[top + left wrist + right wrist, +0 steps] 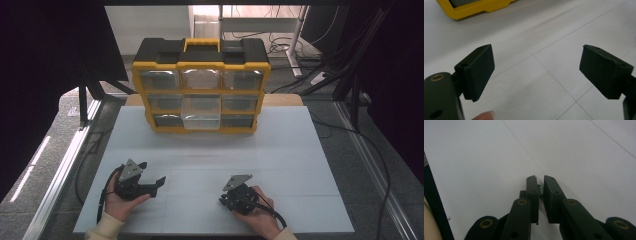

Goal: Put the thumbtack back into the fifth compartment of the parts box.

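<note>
The right claw (pixel 540 185) pinches a small green pin (pixel 538 187); the left claw (pixel 536 70) is spread. Drawer cabinet (pixel 201 85) far ahead, one drawer (pixel 201 120) pulled out: delivery remains.

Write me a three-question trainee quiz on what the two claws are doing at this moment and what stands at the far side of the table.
1. True or false: the left claw is open, with nothing between its jaws.
2. What sits between the jaws of the right claw? A) a small green item; B) a red block; C) a coin.
3. Fill in: the drawer organizer at the far side of the table has a black top and a ____ frame.

Key: 1 true; 2 A; 3 yellow.
</note>
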`<state>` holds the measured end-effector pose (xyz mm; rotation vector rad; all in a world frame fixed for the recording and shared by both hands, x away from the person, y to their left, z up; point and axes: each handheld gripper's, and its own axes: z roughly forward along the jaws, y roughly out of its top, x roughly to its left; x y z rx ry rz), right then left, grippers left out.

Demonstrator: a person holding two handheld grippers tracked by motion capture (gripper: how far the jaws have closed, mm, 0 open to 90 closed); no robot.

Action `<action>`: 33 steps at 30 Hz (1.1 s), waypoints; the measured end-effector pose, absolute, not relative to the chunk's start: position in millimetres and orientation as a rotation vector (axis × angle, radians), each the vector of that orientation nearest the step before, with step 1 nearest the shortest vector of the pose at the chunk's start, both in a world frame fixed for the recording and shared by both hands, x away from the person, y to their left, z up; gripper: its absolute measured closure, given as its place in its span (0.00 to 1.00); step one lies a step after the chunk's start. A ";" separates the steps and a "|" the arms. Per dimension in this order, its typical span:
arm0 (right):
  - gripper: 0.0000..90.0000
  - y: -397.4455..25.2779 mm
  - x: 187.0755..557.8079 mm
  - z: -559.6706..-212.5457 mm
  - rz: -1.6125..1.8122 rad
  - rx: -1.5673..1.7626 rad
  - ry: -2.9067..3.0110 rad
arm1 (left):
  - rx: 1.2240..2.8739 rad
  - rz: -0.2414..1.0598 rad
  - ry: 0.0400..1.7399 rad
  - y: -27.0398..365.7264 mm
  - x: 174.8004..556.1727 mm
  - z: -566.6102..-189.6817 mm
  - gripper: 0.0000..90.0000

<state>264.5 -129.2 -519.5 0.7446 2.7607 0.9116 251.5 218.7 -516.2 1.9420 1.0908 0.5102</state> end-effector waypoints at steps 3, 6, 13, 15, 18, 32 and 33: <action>0.92 -129.4 264.3 -519.6 0.917 0.745 2.757 | 1.943 0.509 1.091 218.9 251.7 -516.2 0.15; 0.93 -131.2 265.7 -519.5 0.934 0.764 2.750 | 1.944 0.510 1.090 218.9 251.7 -516.3 0.15; 0.93 -142.6 272.1 -509.2 1.062 0.876 2.696 | 1.942 0.509 1.091 219.1 251.8 -516.1 0.15; 0.93 -146.6 274.4 -504.6 1.101 0.895 2.671 | 1.942 0.509 1.091 218.9 251.7 -516.1 0.15; 0.93 -153.3 278.6 -495.0 1.174 0.924 2.620 | 1.942 0.509 1.091 218.7 251.9 -516.3 0.15; 0.93 -166.4 297.9 -441.6 1.376 0.931 2.420 | 1.941 0.501 1.090 217.2 251.9 -516.7 0.15; 0.93 -166.6 300.7 -435.7 1.392 0.927 2.403 | 1.941 0.500 1.090 217.1 251.9 -516.8 0.15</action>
